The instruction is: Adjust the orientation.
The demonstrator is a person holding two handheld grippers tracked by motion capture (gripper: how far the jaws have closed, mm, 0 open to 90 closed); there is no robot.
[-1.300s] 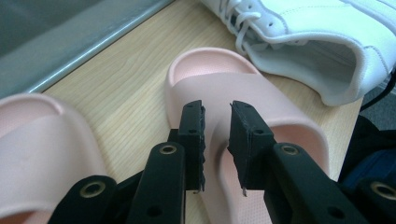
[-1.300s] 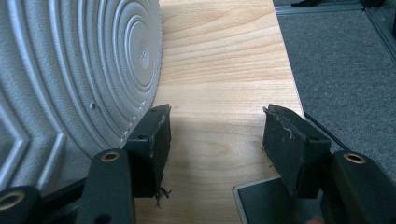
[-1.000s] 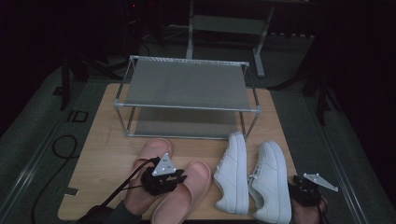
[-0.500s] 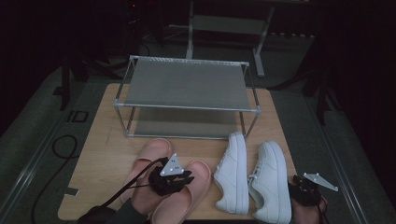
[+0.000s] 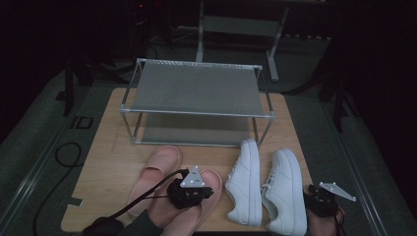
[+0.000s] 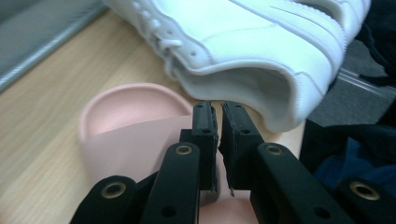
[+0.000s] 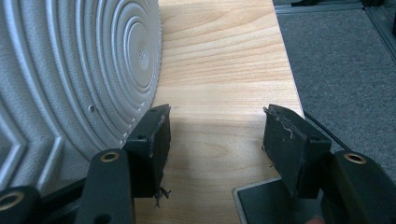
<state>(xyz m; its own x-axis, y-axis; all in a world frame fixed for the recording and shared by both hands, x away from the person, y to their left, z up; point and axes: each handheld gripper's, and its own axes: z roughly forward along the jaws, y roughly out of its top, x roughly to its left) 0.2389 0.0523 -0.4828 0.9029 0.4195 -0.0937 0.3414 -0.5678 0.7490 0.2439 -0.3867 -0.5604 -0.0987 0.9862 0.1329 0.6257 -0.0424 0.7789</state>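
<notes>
Fingers (image 6: 205, 140) of L gripper (image 6: 217, 142) stand nearly together in left gripper view, w/ only a thin slit between the pads; they have just been closing. Pink strap of the near slipper (image 6: 135, 135) sits beneath and behind them, and whether the pads pinch its edge I cannot tell. Likely aim: nip the strap so the slipper can be lifted. White sneaker (image 6: 261, 51) lies just beyond, on its side.

High view: L gripper (image 5: 189, 191) sits over the right-hand pink slipper (image 5: 209, 206), its mate (image 5: 157, 172) just beside it; metal rack (image 5: 194, 98) stands behind, prob. where the shoes go. R gripper (image 5: 322, 201) rests at the table's (image 5: 98, 187) near right corner, beside the outer sneaker (image 5: 285, 191), out of L's way.

Right gripper view: R gripper (image 7: 215, 135) jaws wide, nothing between, bare wood below; a grey ribbed sneaker sole (image 7: 70, 70) stands close against its left finger (image 7: 152, 140).
</notes>
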